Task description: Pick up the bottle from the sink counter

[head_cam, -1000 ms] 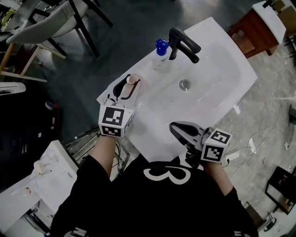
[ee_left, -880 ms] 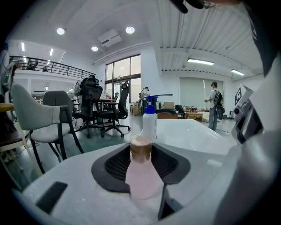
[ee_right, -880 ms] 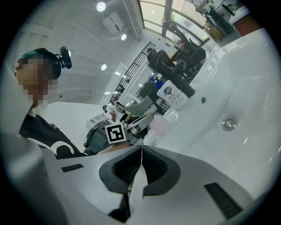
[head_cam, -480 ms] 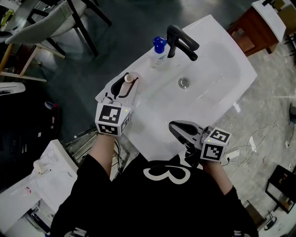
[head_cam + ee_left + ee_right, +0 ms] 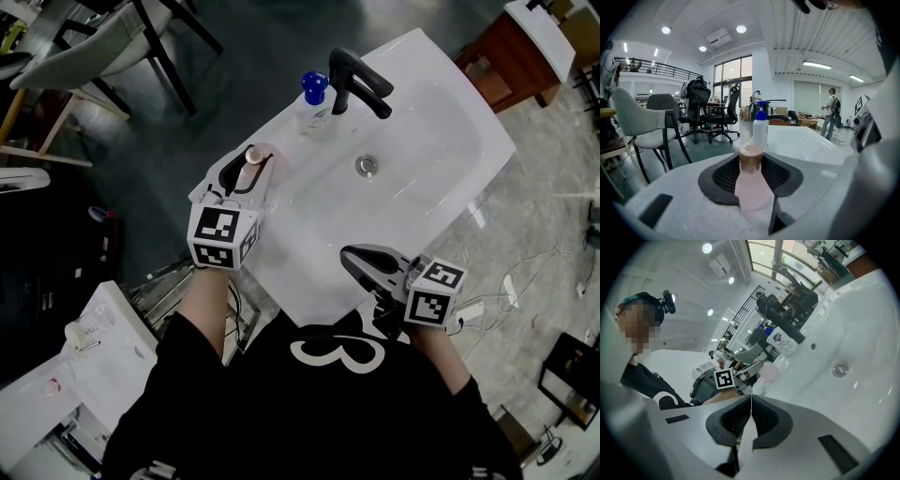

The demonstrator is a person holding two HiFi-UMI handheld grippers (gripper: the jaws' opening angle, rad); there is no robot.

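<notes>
Left gripper view, pink bottle [image 5: 752, 187] upright, cap up, clamped in left gripper [image 5: 751, 164]

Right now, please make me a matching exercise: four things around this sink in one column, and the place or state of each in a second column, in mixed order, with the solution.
Things:
1. pink bottle
2. blue-capped bottle
3. drain
4. right tool

Places or states:
A. at the bottom of the basin
B. beside the black tap
C. shut, holding nothing
D. between the jaws of the left tool

Pairs: 1-D, 2-B, 3-A, 4-C.
</notes>
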